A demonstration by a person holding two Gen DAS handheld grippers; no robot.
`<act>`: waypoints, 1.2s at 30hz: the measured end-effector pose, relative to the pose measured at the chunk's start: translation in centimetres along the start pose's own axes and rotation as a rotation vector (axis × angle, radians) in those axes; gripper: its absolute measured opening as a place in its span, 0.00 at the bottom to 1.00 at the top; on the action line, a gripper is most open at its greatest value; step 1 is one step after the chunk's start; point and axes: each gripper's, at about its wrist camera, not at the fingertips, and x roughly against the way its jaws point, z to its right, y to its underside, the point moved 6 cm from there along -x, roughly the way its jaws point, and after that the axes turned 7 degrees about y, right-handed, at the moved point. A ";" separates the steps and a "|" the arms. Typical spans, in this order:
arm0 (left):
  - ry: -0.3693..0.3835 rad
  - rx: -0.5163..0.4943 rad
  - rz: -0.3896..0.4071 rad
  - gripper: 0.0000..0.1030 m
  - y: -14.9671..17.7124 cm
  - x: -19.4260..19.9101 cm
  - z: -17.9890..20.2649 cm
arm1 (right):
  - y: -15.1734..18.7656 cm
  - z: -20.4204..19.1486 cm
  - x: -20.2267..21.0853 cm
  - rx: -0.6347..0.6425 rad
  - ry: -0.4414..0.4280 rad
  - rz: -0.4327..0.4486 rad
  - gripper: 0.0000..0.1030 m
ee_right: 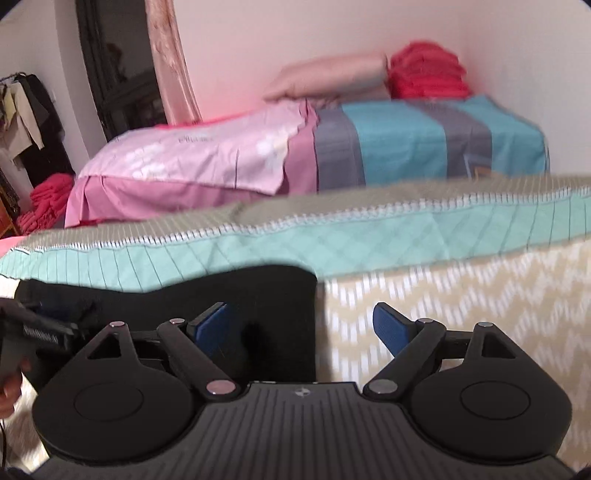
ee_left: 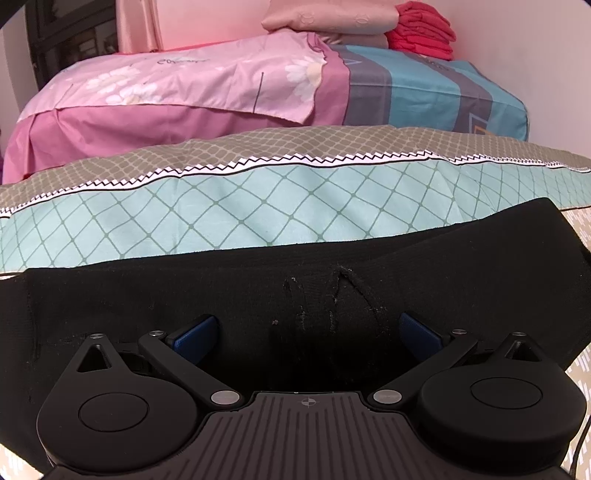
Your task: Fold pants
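black pants point(ee_left: 258, 306) lie flat on the near bed; left gripper point(ee_left: 308, 334) and right gripper point(ee_right: 303, 328) both spread wide, pinching nothing. a shallow pinch at the right edge could drag the fold crooked.

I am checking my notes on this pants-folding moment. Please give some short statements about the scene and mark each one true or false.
1. The black knit pants lie flat on the bedding. True.
2. The right gripper is clamped on the pants. False: its jaws stand open, holding nothing.
3. The stack of red folded cloth sits beside a pink pillow. True.
4. The left gripper is shut. False: it is open above the pants.
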 end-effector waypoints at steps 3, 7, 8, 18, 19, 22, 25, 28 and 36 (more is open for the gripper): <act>0.001 0.000 -0.005 1.00 -0.1 0.0 0.0 | -0.4 -1.9 0.3 0.061 -0.028 0.046 0.87; 0.002 0.000 -0.011 1.00 -0.1 0.0 0.0 | 1.4 -3.4 -1.0 0.154 -0.045 -0.020 0.87; 0.003 0.001 -0.013 1.00 -0.2 0.0 -0.1 | 2.0 -3.4 -1.2 0.167 -0.043 -0.045 0.87; 0.042 0.024 -0.003 1.00 -1.9 3.0 -0.4 | 2.3 0.7 -0.7 0.016 0.013 -0.146 0.91; 0.041 0.029 -0.002 1.00 -2.0 3.4 -0.5 | 1.8 0.6 -0.2 0.024 0.038 -0.115 0.91; 0.003 0.054 -0.019 1.00 -2.0 4.0 -1.1 | 0.6 -0.6 0.7 0.048 0.039 -0.053 0.91; -0.080 0.086 -0.073 1.00 -1.7 3.8 -2.1 | 0.7 -3.0 0.3 0.132 0.014 -0.063 0.91; -0.174 0.090 -0.100 1.00 -1.5 3.9 -3.0 | 1.9 -5.2 -1.2 0.264 0.037 -0.140 0.91; -0.276 0.138 -0.112 1.00 -0.9 5.6 -6.0 | 1.5 -6.9 -1.6 0.386 0.161 -0.125 0.94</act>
